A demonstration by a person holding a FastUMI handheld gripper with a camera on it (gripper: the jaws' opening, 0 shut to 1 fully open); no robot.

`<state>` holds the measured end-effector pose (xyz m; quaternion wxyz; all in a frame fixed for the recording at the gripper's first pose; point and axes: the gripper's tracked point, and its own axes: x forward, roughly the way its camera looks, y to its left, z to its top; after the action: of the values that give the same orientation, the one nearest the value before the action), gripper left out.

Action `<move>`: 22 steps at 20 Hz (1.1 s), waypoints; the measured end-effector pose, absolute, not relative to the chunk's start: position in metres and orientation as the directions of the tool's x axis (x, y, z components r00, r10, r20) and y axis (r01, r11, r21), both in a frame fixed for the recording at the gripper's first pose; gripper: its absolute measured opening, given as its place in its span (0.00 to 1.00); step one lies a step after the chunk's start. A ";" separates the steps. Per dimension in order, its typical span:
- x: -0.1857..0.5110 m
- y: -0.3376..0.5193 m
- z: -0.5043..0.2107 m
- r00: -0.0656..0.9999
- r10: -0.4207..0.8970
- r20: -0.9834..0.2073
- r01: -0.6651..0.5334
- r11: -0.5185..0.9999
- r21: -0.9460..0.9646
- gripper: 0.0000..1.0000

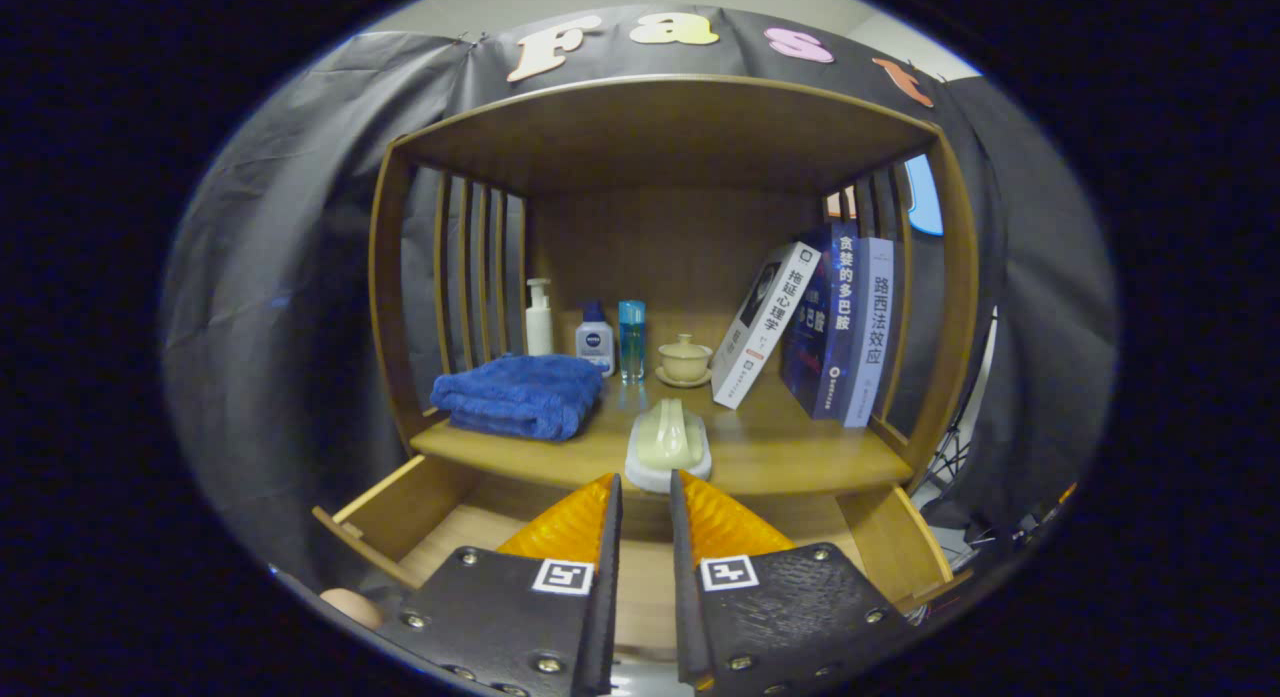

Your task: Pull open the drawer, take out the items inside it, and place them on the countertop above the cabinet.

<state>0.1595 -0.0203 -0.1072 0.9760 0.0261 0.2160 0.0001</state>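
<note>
The wooden cabinet's drawer (392,522) is pulled out below the countertop (800,457), and its wooden floor shows between and beside my fingers. A cream ceramic piece on a white base (668,442) rests at the countertop's front edge, just ahead of my fingertips and slightly right of the gap. My gripper (646,477) hovers over the open drawer. Its fingers stand a narrow gap apart and I see nothing pressed between them.
On the countertop lie a folded blue towel (520,395) at the left, three bottles (594,345) and a lidded cream cup on a saucer (685,360) at the back, and leaning books (840,327) at the right. Slatted sides and a wooden top enclose the shelf.
</note>
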 end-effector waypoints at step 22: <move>0.058 0.005 -0.174 0.883 -0.058 -0.467 0.126 0.986 0.114 0.89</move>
<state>0.0583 0.0053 -0.1744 0.9676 0.0706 0.2376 -0.0475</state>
